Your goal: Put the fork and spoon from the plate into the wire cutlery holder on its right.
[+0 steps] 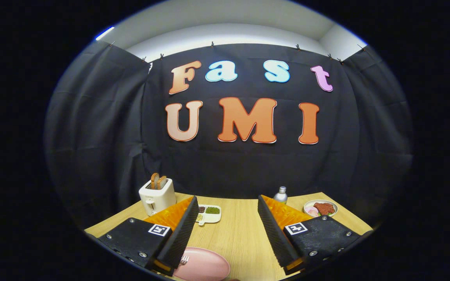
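My gripper [228,208] is open, its two fingers spread wide above the wooden table with nothing between them. A pink plate [205,265] lies low between the fingers, close to the left finger. The tines of a fork [184,259] show on the plate's left side, beside the left finger; the rest of the fork is hidden behind that finger.
A white toaster [157,196] with two slices of toast stands at the back left. A small white divided dish [209,213] with seasonings lies beyond the fingers. At the back right stand a metal bottle [281,194] and a bowl of food [320,208]. The table [240,234] ends at the black cloth wall.
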A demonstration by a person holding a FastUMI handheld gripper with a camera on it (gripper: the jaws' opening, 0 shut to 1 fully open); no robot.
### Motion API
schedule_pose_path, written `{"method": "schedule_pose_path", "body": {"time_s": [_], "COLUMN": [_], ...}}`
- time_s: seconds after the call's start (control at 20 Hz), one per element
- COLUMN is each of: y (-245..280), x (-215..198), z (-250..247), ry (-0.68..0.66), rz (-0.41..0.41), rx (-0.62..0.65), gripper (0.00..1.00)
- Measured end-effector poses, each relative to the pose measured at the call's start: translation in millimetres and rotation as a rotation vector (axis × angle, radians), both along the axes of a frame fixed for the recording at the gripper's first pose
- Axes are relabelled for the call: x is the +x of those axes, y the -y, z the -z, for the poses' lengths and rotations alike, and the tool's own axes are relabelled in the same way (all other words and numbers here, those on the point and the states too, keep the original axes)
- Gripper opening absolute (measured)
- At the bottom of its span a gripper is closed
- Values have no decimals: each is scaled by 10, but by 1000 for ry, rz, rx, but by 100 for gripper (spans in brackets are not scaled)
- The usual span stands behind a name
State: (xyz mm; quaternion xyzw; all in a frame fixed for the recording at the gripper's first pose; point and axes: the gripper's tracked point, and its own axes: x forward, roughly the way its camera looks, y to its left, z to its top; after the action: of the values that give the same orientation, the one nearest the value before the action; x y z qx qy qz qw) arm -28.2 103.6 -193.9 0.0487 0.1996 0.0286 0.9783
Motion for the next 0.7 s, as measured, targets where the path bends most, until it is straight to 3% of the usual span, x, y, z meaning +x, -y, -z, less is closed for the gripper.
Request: {"method": "schedule_pose_path", "body": {"time_s": [0.15,0.7], "y": [-307,-866], "x": [-118,-731], "z": [198,1223], "ry": [-46,-280], "rz": [-12,-42], "rx": [12,-10], "gripper": [96,97]}}
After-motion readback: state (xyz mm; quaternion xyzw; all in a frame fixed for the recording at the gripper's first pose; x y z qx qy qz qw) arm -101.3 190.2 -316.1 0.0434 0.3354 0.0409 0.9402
